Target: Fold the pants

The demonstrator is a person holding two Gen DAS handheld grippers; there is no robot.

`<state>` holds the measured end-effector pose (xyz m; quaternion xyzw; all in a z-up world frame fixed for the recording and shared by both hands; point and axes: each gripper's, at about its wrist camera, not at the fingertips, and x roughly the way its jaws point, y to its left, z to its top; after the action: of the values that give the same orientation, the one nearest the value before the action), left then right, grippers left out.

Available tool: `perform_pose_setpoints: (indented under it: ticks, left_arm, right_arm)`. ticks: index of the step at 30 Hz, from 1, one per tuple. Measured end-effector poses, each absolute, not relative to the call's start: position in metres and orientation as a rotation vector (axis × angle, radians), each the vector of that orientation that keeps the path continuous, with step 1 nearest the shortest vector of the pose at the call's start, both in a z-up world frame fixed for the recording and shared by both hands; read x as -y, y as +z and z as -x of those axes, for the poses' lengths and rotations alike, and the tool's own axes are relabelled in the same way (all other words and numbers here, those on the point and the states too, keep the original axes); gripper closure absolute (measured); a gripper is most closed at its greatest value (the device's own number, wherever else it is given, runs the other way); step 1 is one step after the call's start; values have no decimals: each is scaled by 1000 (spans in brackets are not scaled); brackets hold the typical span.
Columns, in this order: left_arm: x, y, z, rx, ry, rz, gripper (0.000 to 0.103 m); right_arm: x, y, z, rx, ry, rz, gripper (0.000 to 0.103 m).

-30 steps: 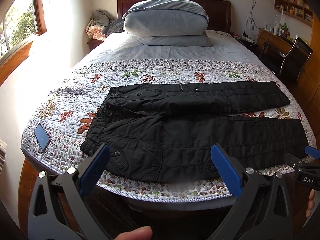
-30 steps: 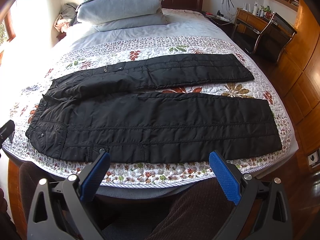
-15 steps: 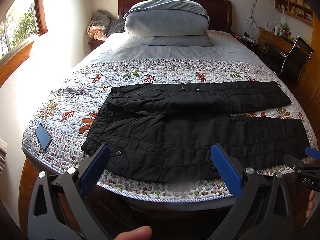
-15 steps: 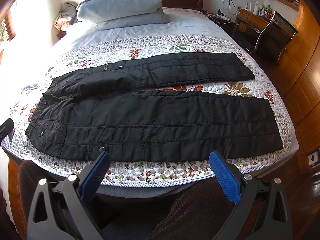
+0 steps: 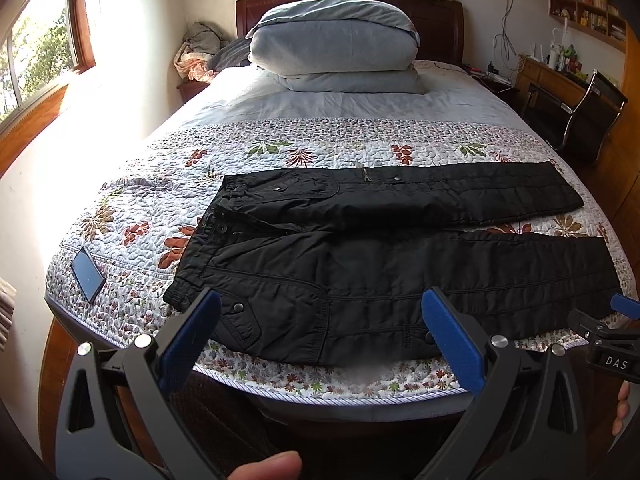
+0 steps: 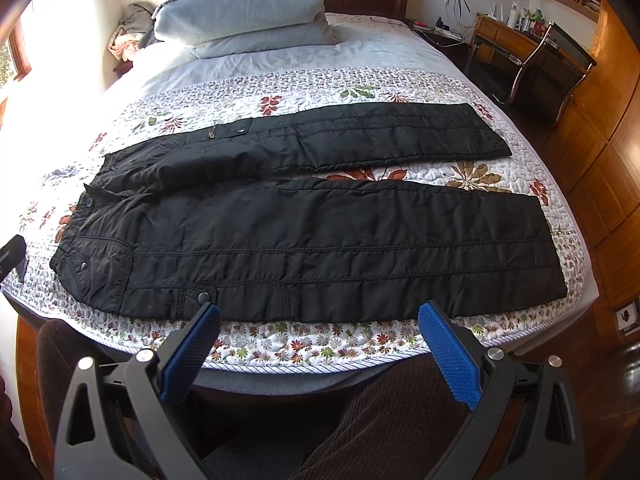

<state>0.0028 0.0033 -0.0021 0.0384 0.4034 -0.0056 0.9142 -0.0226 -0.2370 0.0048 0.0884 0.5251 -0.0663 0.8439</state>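
The black quilted padded pants (image 5: 400,264) are lying flat on the floral quilted bed (image 5: 280,152), just ahead of both grippers. The left gripper (image 5: 320,340) and right gripper (image 6: 318,344) are hovering spread wide, holding nothing. Best approach: pinching the near leg's edge at waist and hem, lifting evenly.

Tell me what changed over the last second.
Almost nothing. The left gripper and right gripper stay open, short of the bed's near edge, holding nothing; the views shift only slightly. The pants lie spread flat on the quilt as before, legs apart, and the phone has not moved.
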Motion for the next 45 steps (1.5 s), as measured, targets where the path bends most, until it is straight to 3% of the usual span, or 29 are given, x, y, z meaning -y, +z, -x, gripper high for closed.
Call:
perform_pose_setpoints:
  ticks: [29,34,45]
  left_arm:
    - [-9,-22,-27,-867,-108,-31,3]
    - [-61,-50,-91,-991,-82,103,3]
    - [-228,-122,-318,-1354,20,575,3]
  right_arm:
    - [233,-17,4,-1151,-98,-182,3]
    - [234,-30,-9,-1161,-107,-130,3]
    - [253,-88,-54,-1275,-116,-124,3]
